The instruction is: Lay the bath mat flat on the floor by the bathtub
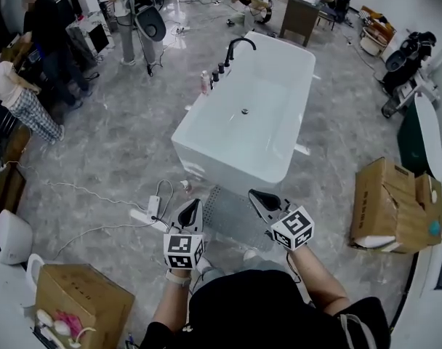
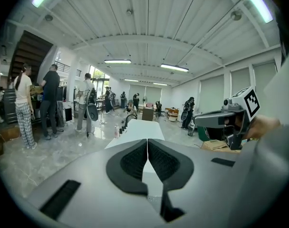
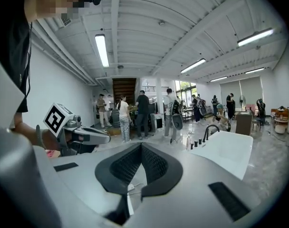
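Left hand-held gripper [image 1: 192, 209], right hand-held gripper [image 1: 261, 201] shut, empty. Bath mat [image 1: 232, 220] below them by bathtub [image 1: 279, 86]. We think: done, just check edges.

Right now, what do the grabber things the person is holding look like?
The left hand-held gripper and right hand-held gripper are pale grey with black ribbed pads shaped like a beak. A white cube with black square markers sits on each. The person wears a black top.
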Motion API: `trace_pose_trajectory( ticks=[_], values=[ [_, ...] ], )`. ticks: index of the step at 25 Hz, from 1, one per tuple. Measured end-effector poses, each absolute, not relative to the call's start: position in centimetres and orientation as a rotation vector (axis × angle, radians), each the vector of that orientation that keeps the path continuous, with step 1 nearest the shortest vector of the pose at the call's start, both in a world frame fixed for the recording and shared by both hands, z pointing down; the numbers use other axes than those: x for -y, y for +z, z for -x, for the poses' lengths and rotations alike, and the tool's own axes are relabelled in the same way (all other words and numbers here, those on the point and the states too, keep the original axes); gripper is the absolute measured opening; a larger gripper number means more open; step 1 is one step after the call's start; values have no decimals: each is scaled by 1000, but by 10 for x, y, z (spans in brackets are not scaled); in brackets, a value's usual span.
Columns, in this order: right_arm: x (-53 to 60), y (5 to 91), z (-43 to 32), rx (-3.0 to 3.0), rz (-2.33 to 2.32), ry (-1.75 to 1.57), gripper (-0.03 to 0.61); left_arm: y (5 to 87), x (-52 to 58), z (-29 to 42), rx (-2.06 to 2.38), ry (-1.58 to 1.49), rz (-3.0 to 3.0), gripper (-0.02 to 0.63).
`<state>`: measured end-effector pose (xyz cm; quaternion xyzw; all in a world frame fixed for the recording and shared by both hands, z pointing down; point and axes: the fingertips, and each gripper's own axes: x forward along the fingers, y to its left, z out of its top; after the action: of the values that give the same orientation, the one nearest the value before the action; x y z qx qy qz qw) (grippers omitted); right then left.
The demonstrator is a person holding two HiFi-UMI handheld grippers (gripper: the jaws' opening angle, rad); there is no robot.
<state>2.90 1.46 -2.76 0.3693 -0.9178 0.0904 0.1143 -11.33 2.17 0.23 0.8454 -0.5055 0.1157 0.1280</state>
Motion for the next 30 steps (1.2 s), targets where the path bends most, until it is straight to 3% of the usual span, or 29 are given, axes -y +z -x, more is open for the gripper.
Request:
trace_pose_trajectory(
  ticks=[15, 30],
  values=[
    [-58, -104, -21, 2829, -1182, 139, 26, -84, -48, 117, 1532, 166, -2591, 20],
    [-77, -98, -12, 2868, -1139, 162, 26, -88, -66, 121, 1521, 182, -2605, 20]
  ],
)
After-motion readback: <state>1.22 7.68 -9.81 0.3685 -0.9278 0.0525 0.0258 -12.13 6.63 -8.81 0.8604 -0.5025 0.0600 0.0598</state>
